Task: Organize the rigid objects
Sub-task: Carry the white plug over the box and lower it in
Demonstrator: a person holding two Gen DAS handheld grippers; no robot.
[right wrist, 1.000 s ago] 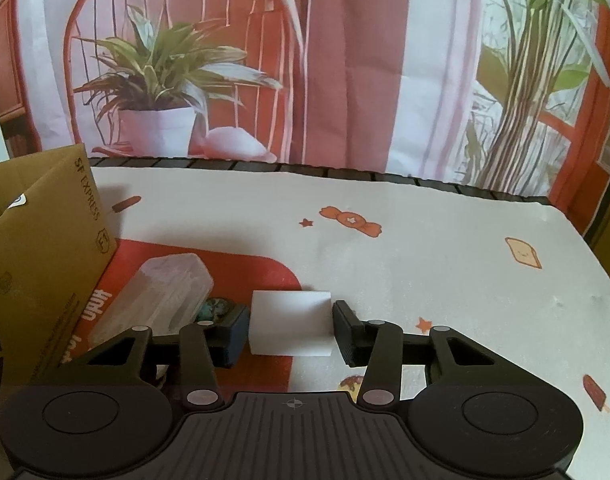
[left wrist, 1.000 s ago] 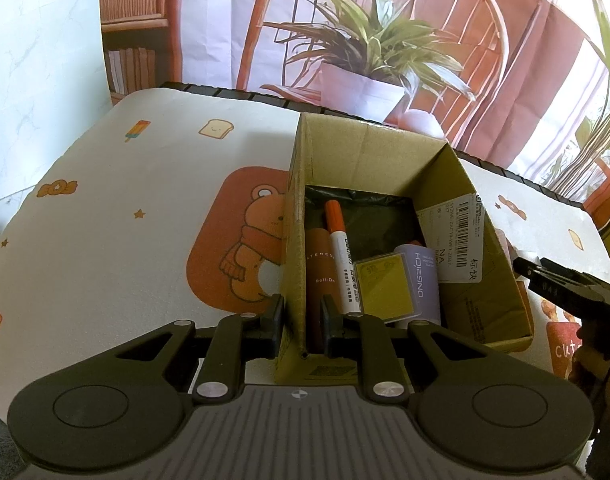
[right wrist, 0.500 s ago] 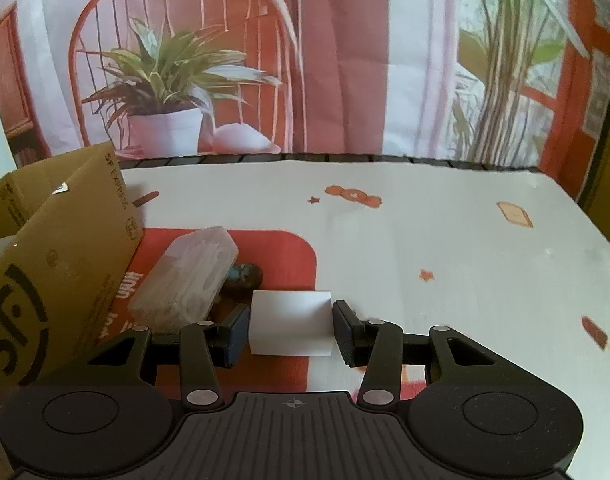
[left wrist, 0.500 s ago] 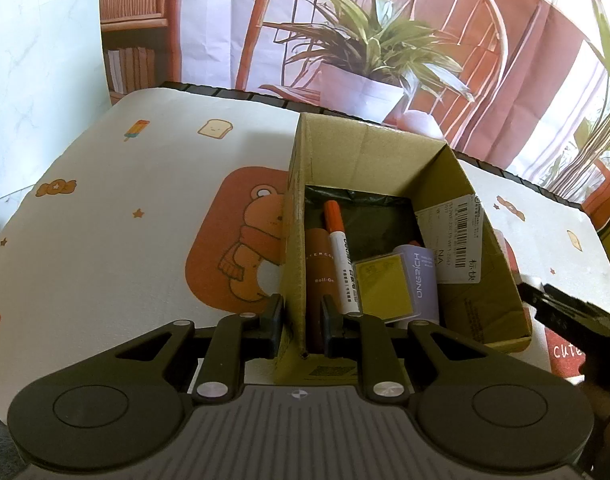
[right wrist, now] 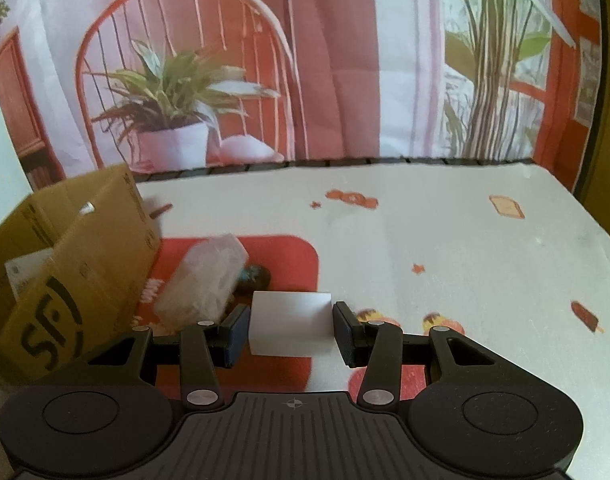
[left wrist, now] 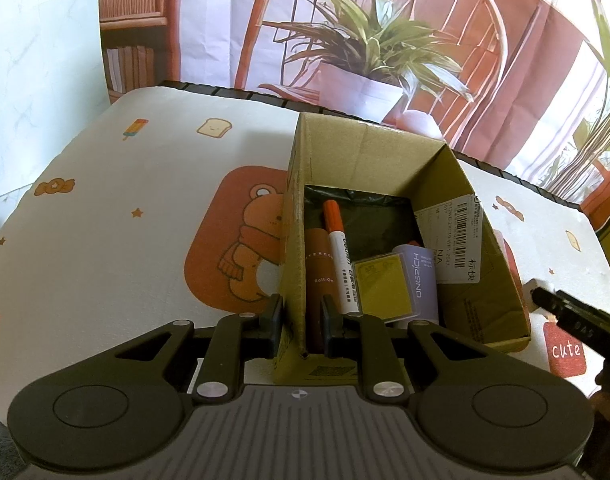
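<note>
The left tongs (left wrist: 299, 318) are pinching the near wall of the cardboard box (left wrist: 385, 168), holding it steady toward the middle of the surface (left wrist: 105, 240). Inside the box lie an orange-capped marker (left wrist: 339, 256), a brown roll-on tube (left wrist: 319, 280), a yellow case (left wrist: 383, 288) and a lilac bottle (left wrist: 419, 276).

The right tongs (right wrist: 291, 330) are clamped on a white block (right wrist: 291, 324), carrying it just above the surface toward its near edge, the box off to their left. A clear plastic case (right wrist: 209, 280) and a small dark object (right wrist: 257, 274) sit between block and box on the red patch.

Here's the risk: the block's faces look smooth and only its sides are pinched, so a quick swing could let it slip. A low path could also clip the clear case or knock the box's right wall.

Against a second ago, the right tongs have lifted and rolled slightly, and the box now looms larger in their view. The left tongs haven't budged.
</note>
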